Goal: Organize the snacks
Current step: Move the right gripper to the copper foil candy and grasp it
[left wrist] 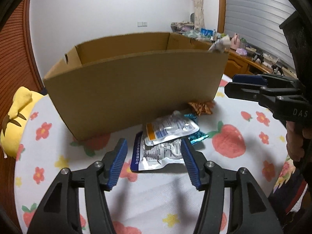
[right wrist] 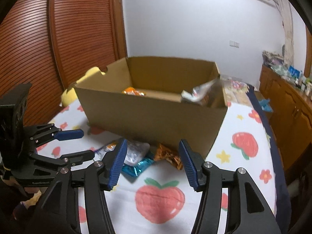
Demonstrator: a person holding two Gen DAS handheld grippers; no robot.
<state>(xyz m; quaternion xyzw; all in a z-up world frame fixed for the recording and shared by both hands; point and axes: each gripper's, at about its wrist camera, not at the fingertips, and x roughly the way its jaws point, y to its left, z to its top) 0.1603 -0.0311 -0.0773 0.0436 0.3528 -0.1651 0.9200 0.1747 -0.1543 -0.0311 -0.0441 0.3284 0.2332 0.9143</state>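
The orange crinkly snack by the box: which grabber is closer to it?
Right. The right gripper hovers open just before the orange snack; the left gripper sits farther back, over the silver pouches.

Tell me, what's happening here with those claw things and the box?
A person holds a two-finger gripper in each hand and is sorting snacks into a cardboard box on a strawberry-print cloth. Both the left gripper and the right gripper are open and hold nothing. An orange packet and a silvery packet are already in the box. Two silver pouches, a blue wrapper and an orange-brown wrapper lie on the cloth in front of it.
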